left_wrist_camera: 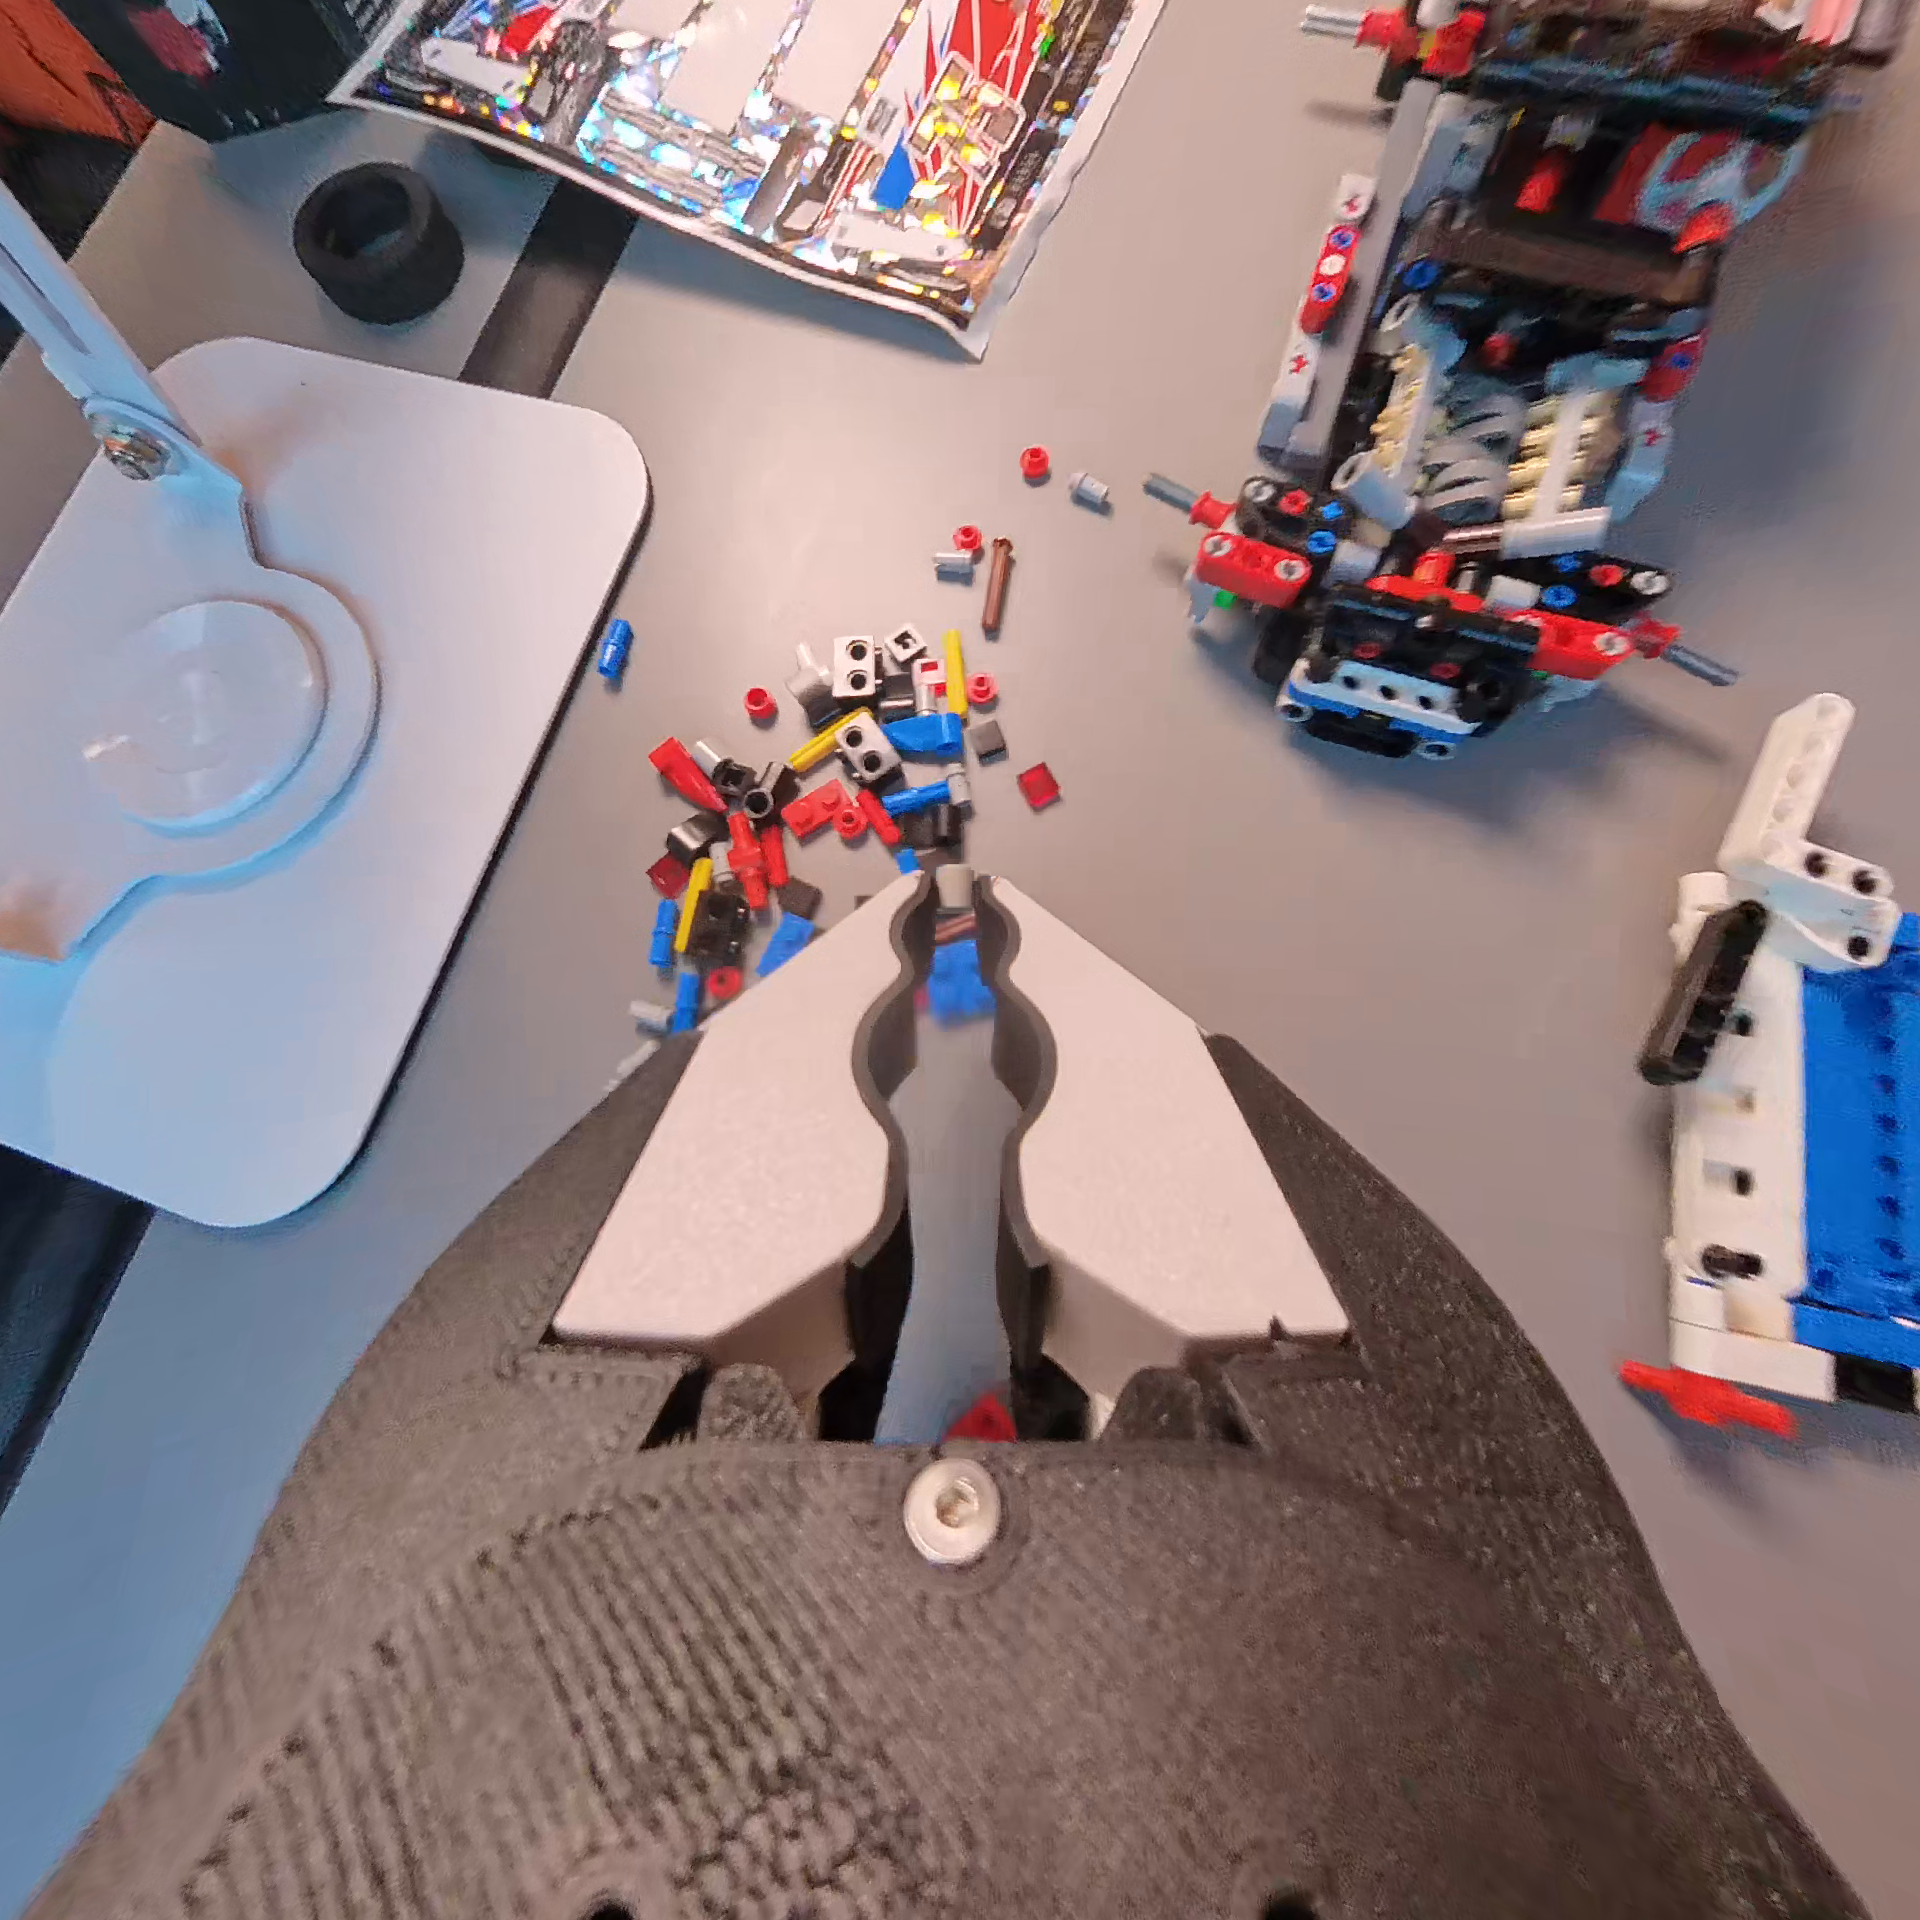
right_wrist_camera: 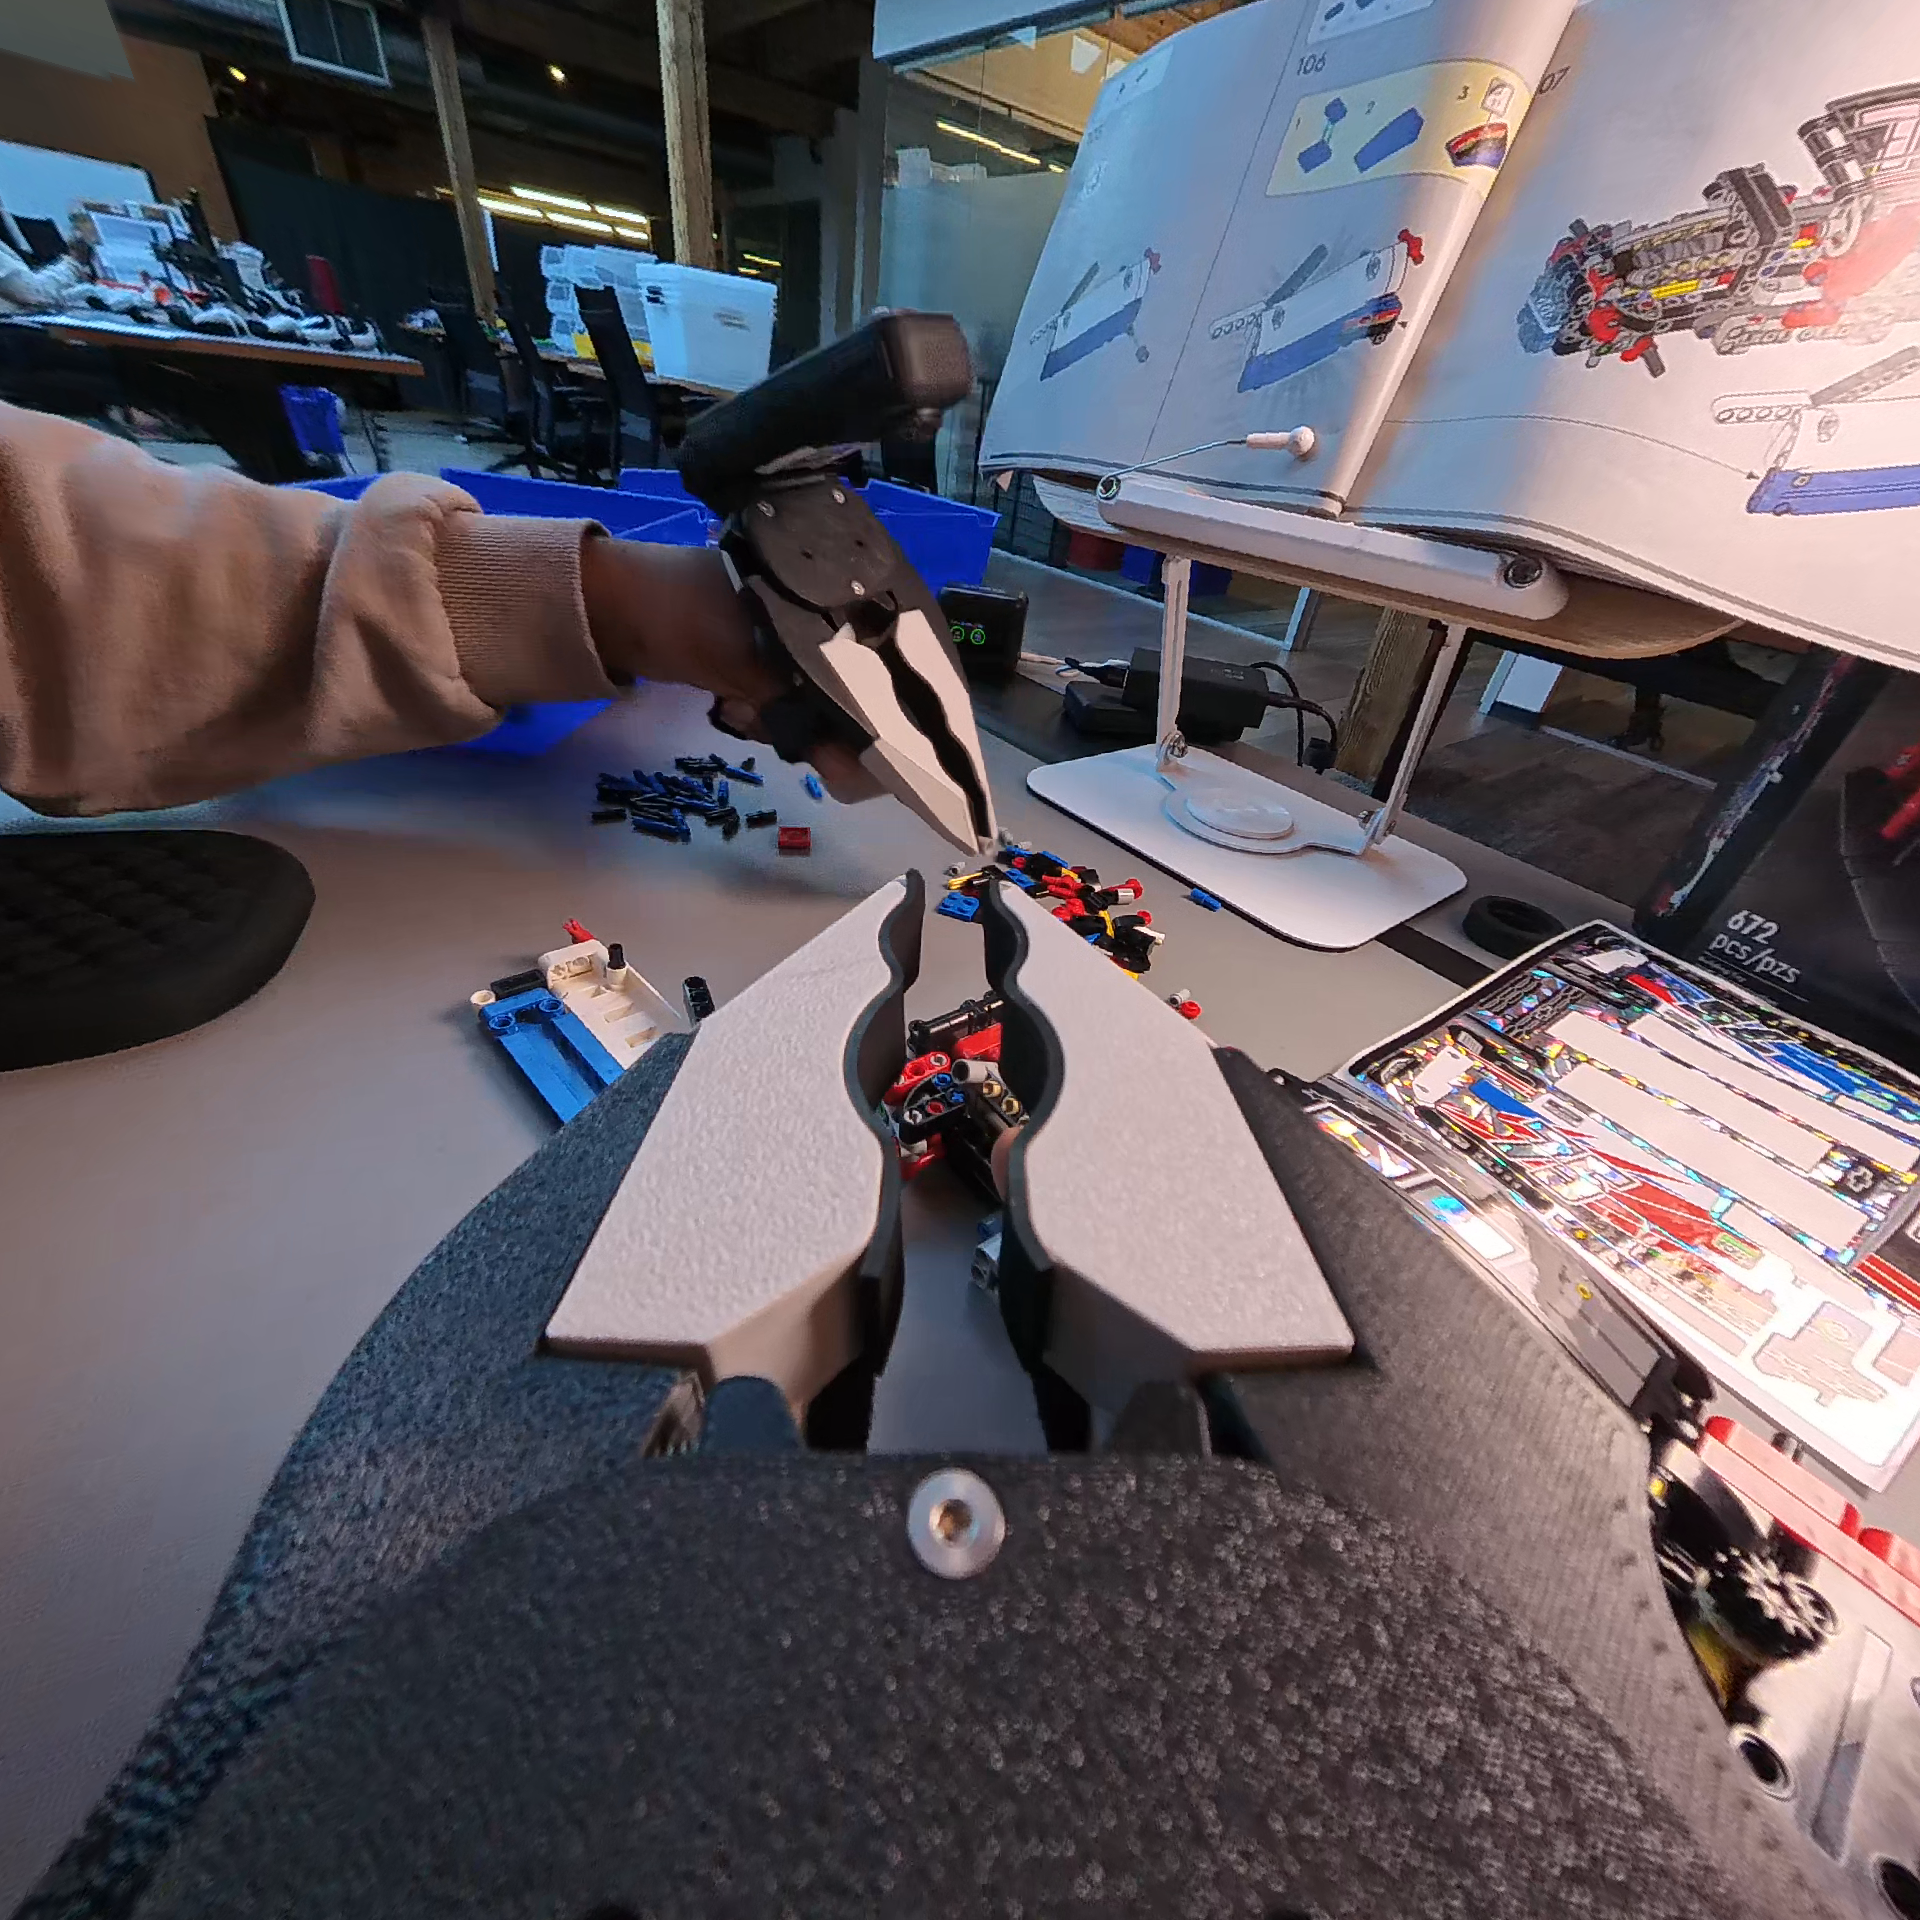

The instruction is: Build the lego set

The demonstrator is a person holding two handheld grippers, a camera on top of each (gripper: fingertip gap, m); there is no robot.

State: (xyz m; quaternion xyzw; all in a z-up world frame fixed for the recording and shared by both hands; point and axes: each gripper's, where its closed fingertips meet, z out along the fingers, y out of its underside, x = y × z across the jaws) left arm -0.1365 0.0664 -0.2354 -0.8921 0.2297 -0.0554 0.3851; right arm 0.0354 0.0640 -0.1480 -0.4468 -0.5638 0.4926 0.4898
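Note:
My left gripper point(left_wrist_camera: 954, 883) is shut on a small grey piece point(left_wrist_camera: 953, 891) at its tips, just above the near edge of a pile of small red, blue, black and yellow pieces point(left_wrist_camera: 831, 790). The right wrist view shows it point(right_wrist_camera: 982, 836) held by a hand over the same pile point(right_wrist_camera: 1081, 904). My right gripper point(right_wrist_camera: 954, 891) is slightly open and empty, hovering over the partly built car model point(right_wrist_camera: 951, 1091), which the left wrist view shows at the right point(left_wrist_camera: 1507, 468). A white and blue sub-assembly point(left_wrist_camera: 1787, 1091) lies apart from the car point(right_wrist_camera: 582, 1018).
A white book stand base point(left_wrist_camera: 260, 727) holds the open instruction booklet point(right_wrist_camera: 1455, 260). A shiny sticker sheet point(right_wrist_camera: 1662, 1143), a black tyre point(left_wrist_camera: 379, 244), a set box point(right_wrist_camera: 1787, 831), a heap of black and blue pins point(right_wrist_camera: 675, 795), a black round mat point(right_wrist_camera: 125, 935) and blue bins point(right_wrist_camera: 582, 499) surround the work area. My right fingertips sit around 20 cm from my left ones.

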